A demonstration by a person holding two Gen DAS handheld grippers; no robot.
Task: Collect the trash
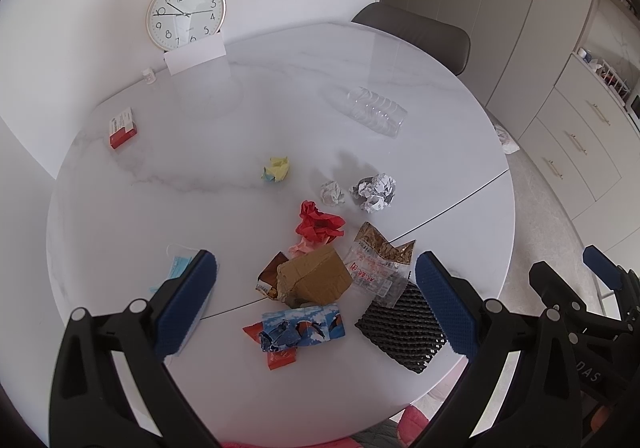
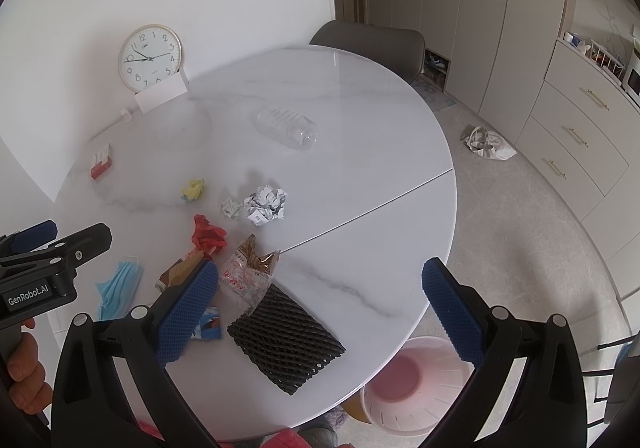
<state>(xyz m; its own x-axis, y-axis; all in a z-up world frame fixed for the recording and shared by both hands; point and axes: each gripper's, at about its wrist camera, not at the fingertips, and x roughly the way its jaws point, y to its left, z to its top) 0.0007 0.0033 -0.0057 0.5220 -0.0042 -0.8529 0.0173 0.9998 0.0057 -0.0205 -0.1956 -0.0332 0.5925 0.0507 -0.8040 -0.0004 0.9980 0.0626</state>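
Observation:
Trash lies on a round white marble table: a brown taped parcel, a red crumpled paper, a blue printed wrapper, a black foam net, a clear snack bag, two grey paper balls, a yellow paper ball, a blue face mask and a clear plastic bottle. My left gripper is open above the parcel and wrapper. My right gripper is open above the foam net.
A pink bin stands on the floor below the table's near right edge. A clock, a white card and a red box sit at the table's far left. A grey chair stands behind the table. A bag lies on the floor.

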